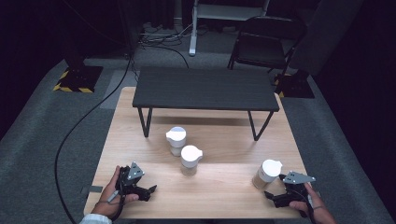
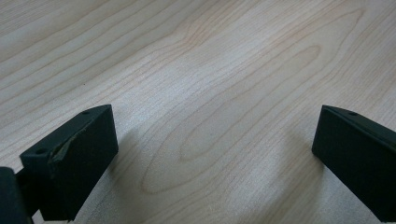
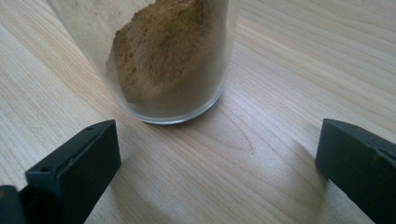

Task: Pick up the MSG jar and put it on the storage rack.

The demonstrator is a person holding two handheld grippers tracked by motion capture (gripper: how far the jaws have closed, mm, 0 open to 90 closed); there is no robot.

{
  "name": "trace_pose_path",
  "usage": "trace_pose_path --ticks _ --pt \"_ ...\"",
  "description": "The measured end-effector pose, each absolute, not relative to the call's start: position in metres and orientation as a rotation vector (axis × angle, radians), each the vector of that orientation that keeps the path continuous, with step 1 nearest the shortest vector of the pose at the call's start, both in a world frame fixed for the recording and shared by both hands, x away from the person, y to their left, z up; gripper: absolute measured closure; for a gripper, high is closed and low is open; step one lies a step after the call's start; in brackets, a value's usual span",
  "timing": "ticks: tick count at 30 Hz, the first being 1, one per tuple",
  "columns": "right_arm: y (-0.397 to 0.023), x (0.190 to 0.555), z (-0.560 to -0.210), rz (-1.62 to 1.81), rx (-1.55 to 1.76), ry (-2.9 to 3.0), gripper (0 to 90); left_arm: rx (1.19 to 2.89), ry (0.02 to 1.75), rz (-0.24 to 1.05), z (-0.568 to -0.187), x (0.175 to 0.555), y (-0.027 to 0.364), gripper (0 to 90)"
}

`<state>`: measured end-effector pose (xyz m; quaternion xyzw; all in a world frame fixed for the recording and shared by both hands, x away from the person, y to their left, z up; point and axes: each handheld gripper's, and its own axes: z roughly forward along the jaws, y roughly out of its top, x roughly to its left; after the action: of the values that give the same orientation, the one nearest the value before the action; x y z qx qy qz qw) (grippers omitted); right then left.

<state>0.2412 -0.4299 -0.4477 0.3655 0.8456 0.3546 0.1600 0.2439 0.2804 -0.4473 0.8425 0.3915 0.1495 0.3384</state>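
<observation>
Right tool (image 1: 275,196) with jaws wide apart, empty, just short of white-lidded jar (image 1: 266,174) of brown powder standing upright near right front corner of counter (image 1: 224,196); left tool (image 1: 148,191) likewise spread, over bare wood

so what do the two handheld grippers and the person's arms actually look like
Both are black handheld tools. The left gripper and right gripper each carry a grey three-cornered plate on top. Up close, each has two blocky black jaws with small holes near the tips. A black cable trails from the left one across the floor. A white sleeve cuff shows at the left wrist.
</observation>
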Motion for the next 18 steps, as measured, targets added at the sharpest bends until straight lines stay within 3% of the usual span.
trace_pose_path --ticks 18 --pt "-0.4298 0.2414 -0.4477 1.012 1.046 2.414 0.0 2.191 1.024 0.391 -0.4475 0.244 0.2798 0.0"
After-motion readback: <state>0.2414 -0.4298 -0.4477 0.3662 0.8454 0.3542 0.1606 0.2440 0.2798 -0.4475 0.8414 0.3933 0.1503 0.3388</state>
